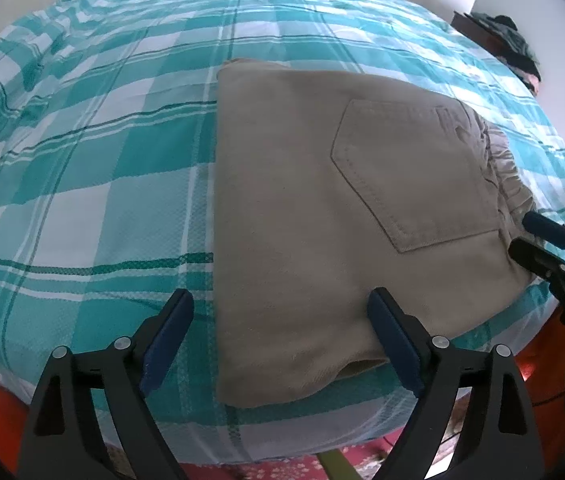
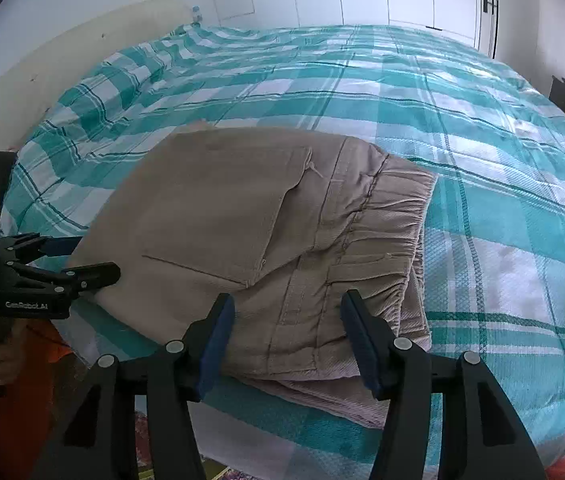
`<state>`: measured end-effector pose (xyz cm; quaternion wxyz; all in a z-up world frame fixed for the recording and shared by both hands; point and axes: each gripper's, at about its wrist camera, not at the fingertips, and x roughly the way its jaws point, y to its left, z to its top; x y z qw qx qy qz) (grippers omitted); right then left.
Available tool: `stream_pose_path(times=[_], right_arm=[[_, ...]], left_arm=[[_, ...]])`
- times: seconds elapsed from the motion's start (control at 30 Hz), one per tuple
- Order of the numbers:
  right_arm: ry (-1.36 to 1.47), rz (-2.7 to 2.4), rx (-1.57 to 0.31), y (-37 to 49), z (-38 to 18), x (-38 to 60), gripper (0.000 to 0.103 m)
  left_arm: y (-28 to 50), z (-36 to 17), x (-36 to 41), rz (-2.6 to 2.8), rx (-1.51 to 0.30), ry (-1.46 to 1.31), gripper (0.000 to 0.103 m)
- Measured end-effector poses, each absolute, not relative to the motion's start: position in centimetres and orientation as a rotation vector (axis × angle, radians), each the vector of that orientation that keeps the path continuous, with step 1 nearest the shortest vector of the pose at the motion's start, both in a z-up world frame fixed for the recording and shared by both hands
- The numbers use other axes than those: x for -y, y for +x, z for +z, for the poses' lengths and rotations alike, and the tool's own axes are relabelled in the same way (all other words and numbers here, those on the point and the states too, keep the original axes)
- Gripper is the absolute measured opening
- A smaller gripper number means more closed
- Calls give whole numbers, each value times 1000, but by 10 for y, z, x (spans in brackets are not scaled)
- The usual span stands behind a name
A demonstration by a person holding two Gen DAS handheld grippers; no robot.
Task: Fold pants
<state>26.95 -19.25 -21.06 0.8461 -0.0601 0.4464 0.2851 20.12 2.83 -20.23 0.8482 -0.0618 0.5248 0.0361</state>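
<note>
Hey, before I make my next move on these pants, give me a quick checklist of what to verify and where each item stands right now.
1. Left gripper open and holding nothing: ok, jaws wide apart over the near edge of the pants.
2. Right gripper open and holding nothing: ok, jaws apart by the waistband.
3. Pants folded into a compact stack: ok, layers show at the near edge, back pocket on top.
4. Edges of the layers aligned: not ok, lower layers stick out past the top one at the waistband end.
5. Stack fully on the bed: ok, though close to its near edge.
6. Underside layers smooth: cannot tell, hidden.
</note>
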Motion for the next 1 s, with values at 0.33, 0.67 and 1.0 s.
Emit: stream_pose_path(times=[0.33,0.67,1.0], right_arm=[[-134,596,-923,267,-212,193,57],[398,603,-978,314,-180,284,71],[541,720,-1313,367,-261,276,71]], left_arm=[[199,-194,-31,72,-1103,-130,92],[212,-185,-110,120,-1116,-405,92],[245,-207,-69,27,-1209,-284,92]])
